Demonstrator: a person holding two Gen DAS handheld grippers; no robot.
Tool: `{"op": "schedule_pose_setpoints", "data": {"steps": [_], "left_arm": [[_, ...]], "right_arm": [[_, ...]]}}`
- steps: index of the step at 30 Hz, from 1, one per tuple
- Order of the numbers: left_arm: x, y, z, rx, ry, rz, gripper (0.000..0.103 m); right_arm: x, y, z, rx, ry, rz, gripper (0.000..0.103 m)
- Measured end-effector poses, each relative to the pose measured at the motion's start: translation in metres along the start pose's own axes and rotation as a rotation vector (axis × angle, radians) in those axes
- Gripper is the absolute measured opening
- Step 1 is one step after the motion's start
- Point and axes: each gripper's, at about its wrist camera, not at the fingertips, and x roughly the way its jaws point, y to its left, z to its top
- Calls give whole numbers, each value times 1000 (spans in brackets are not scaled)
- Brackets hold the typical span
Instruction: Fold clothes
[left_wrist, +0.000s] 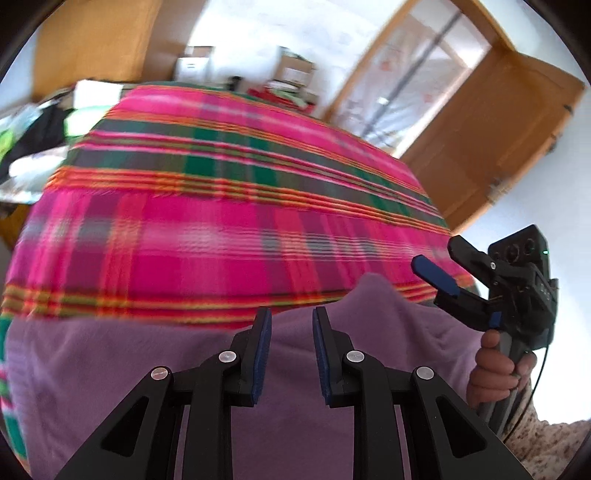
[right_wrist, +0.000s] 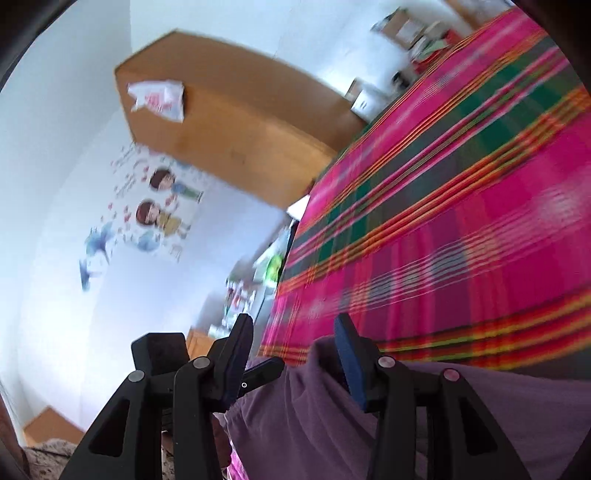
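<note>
A purple fleece garment (left_wrist: 295, 424) lies spread on the near edge of a bed covered with a pink plaid blanket (left_wrist: 221, 221). My left gripper (left_wrist: 291, 325) hovers just over the garment, pointing down at it, jaws apart with nothing pinched between the blue pads. To its right a hand (left_wrist: 495, 369) holds my right gripper (left_wrist: 436, 253), lifted off the cloth with its jaws spread. In the right wrist view the right gripper (right_wrist: 295, 332) stands open above the purple garment (right_wrist: 314, 413), a raised fold close to its right finger. One left gripper finger (right_wrist: 264, 369) shows behind.
The plaid blanket (right_wrist: 461, 221) fills the bed. A wooden door (left_wrist: 498, 140) stands at the far right. A wooden cupboard (right_wrist: 240, 118) hangs on the wall beyond the bed. Clothes and bags (left_wrist: 37, 140) pile up on the bed's left, and boxes (left_wrist: 291, 70) sit at the back.
</note>
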Motion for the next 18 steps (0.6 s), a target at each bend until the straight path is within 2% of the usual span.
{"op": "schedule_pose_setpoints", "data": {"steps": [1, 3, 6, 9, 14, 18], "left_arm": [[6, -3, 3, 19, 31, -22, 37], [20, -11, 9, 81, 82, -84, 37], [42, -16, 16, 121, 136, -74, 37], [53, -16, 23, 96, 155, -124, 37], [63, -12, 26, 70, 189, -165, 37], [60, -9, 32, 56, 178, -173, 37]], "right_arm": [[-9, -3, -1, 19, -22, -8, 47], [-28, -8, -5, 45, -75, -28, 47], [-46, -10, -11, 41, -107, -93, 47], [-58, -6, -16, -5, -110, -216, 47], [-69, 3, -19, -146, -51, -420, 47], [-65, 16, -20, -351, 66, -570, 47]]}}
